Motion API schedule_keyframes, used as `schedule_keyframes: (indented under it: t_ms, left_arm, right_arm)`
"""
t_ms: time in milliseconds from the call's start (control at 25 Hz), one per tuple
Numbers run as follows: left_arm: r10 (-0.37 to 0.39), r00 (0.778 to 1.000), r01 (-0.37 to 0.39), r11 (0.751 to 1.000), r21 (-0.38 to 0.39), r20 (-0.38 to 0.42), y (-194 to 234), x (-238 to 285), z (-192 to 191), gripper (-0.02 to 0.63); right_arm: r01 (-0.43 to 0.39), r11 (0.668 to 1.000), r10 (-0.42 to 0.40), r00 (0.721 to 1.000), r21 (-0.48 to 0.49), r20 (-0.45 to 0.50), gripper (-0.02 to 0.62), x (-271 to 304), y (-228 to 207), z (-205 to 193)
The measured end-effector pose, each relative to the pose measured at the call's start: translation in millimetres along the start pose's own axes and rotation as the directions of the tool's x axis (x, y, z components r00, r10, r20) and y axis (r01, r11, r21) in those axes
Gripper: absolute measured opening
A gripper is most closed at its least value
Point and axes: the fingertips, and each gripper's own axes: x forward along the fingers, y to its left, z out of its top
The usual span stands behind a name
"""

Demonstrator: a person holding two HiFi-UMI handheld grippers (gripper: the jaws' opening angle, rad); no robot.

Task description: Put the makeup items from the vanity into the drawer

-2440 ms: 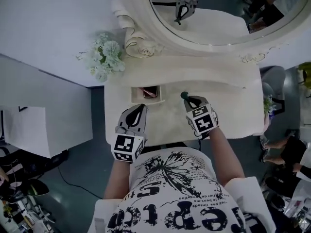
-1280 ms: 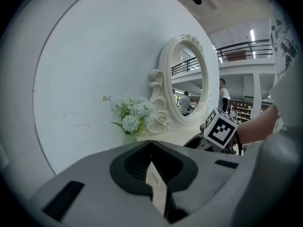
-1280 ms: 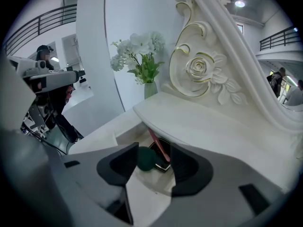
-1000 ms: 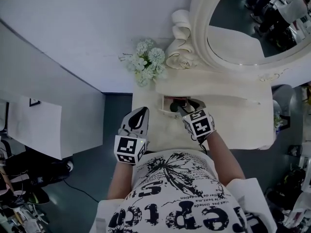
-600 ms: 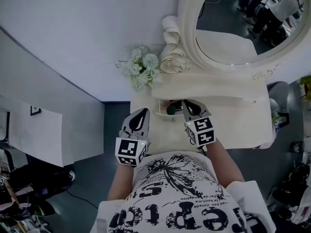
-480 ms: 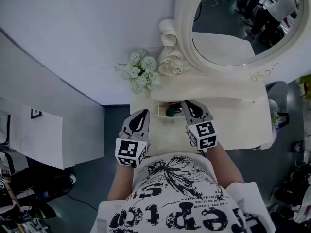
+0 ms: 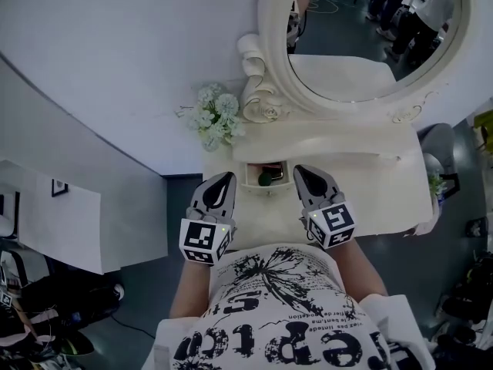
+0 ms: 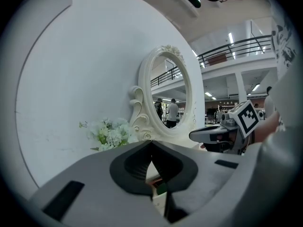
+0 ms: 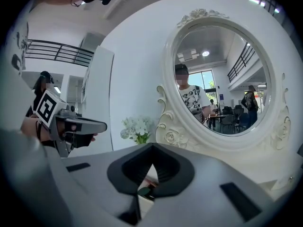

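Vanity drawer [image 7: 251, 177] stands open at the far left of the surface [image 7: 370, 187]. A dark green item [image 7: 264, 179] and a pinkish item [image 7: 271, 168] lie inside it. No makeup visible on the surface itself. Left tool [image 7: 224, 177] and right tool [image 7: 300, 171] both have jaws together, empty, flanking the drawer. Loading looks done; shutting the drawer probably remains.

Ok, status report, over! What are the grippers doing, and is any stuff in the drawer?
Left gripper shut, empty. Right gripper shut, empty. Drawer open, dark green makeup item inside. Nothing blocking the drawer, over.
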Motion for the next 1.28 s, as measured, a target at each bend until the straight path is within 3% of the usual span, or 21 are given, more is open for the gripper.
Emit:
schedule_keyframes:
  t_ms: [640,1280]
  left_arm:
    - [-0.004,1.000,0.004,1.000,0.001,0.002,-15,-2,0,0.020]
    - [-0.002,1.000,0.002,1.000,-0.010,0.001,-9,7,-1,0.020]
  right_arm:
    - [0.002,0.999,-0.002,1.000,-0.033,0.009,0.017,-9,-7,3]
    - [0.053,0.997,-0.054,0.998,-0.062,-0.012,0.017,-5,-14,-1]
